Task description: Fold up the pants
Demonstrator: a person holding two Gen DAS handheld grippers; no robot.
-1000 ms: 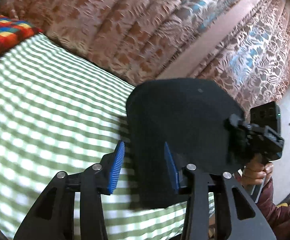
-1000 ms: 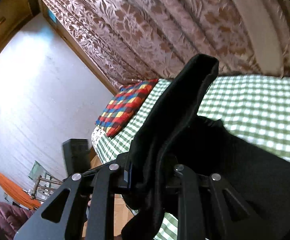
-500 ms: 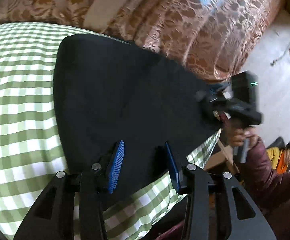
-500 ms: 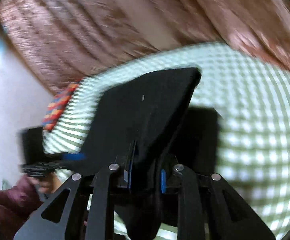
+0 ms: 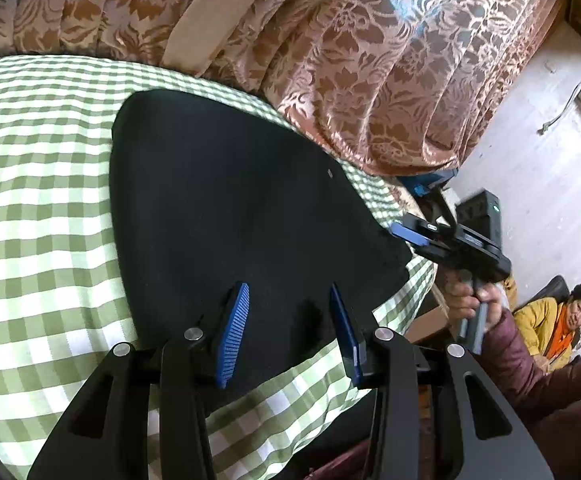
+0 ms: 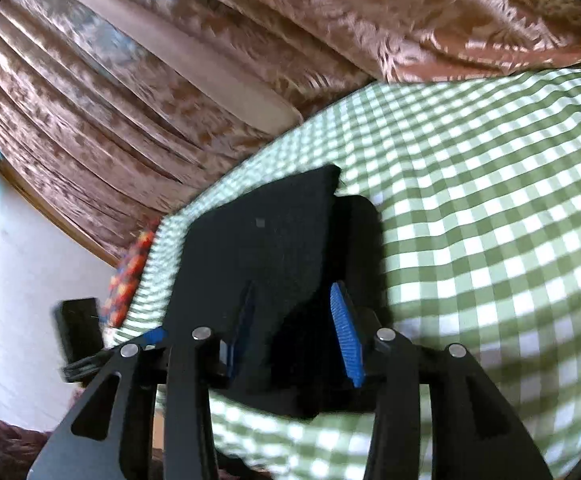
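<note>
The black pants (image 5: 230, 208) lie folded flat on the green-checked bed sheet (image 5: 38, 208). My left gripper (image 5: 290, 320) hovers over their near edge, open, with dark cloth showing in the gap and neither blue pad pressing on it. At the pants' right corner the right gripper (image 5: 408, 212) is held by a hand (image 5: 470, 304). In the right wrist view the right gripper (image 6: 294, 312) has its jaws opening. The pants' folded edge (image 6: 266, 240) lies loose between them, close to the left pad and apart from the right one.
Patterned brown curtains (image 5: 330, 60) hang along the far side of the bed. A bright checked pillow (image 6: 130, 272) lies at the bed's far end. A seated person in a yellow jacket (image 5: 546, 320) is beyond the bed's right corner, and a white wall (image 5: 538, 160) is behind.
The pants, lifted and pinched in the right gripper before, now lie flat on the sheet. The right jaws have parted and let go. Both grippers came down toward the bed.
</note>
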